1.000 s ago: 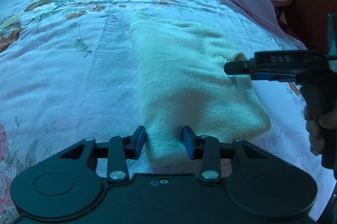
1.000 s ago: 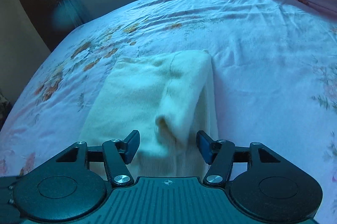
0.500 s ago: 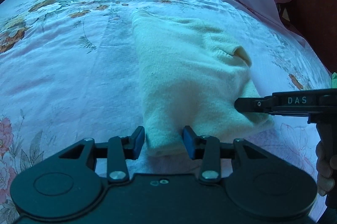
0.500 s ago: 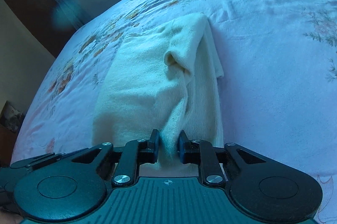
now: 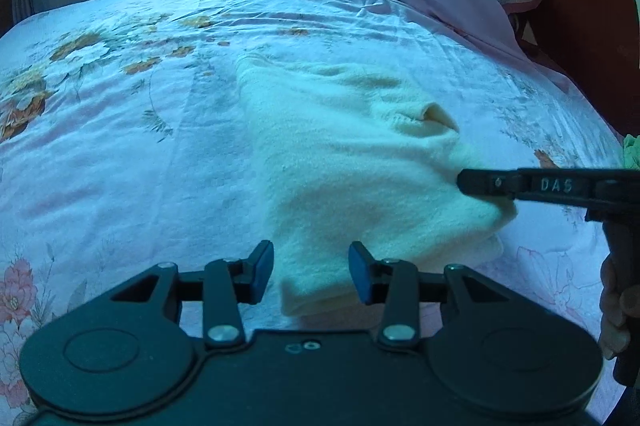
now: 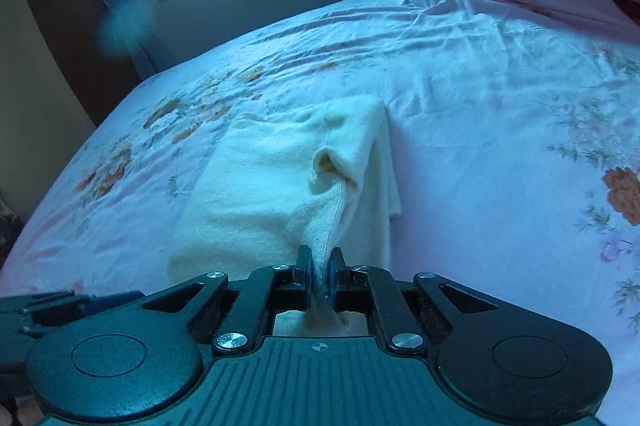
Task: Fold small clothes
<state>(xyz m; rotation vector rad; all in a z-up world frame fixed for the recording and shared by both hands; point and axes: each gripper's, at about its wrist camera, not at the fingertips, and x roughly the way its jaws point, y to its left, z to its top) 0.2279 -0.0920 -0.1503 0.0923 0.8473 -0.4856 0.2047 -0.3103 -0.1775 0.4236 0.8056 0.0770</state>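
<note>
Pinching the cream garment (image 6: 280, 186) edge, your right tool (image 6: 320, 276) is clamped; left tool (image 5: 311, 272) gapes around the near corner; folding's only half done.

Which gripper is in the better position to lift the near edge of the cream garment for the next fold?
Probably the right gripper: its jaws are shut on a pinch of the cream garment. The left gripper is open, with the garment's corner between its fingers but not pressed.
</note>
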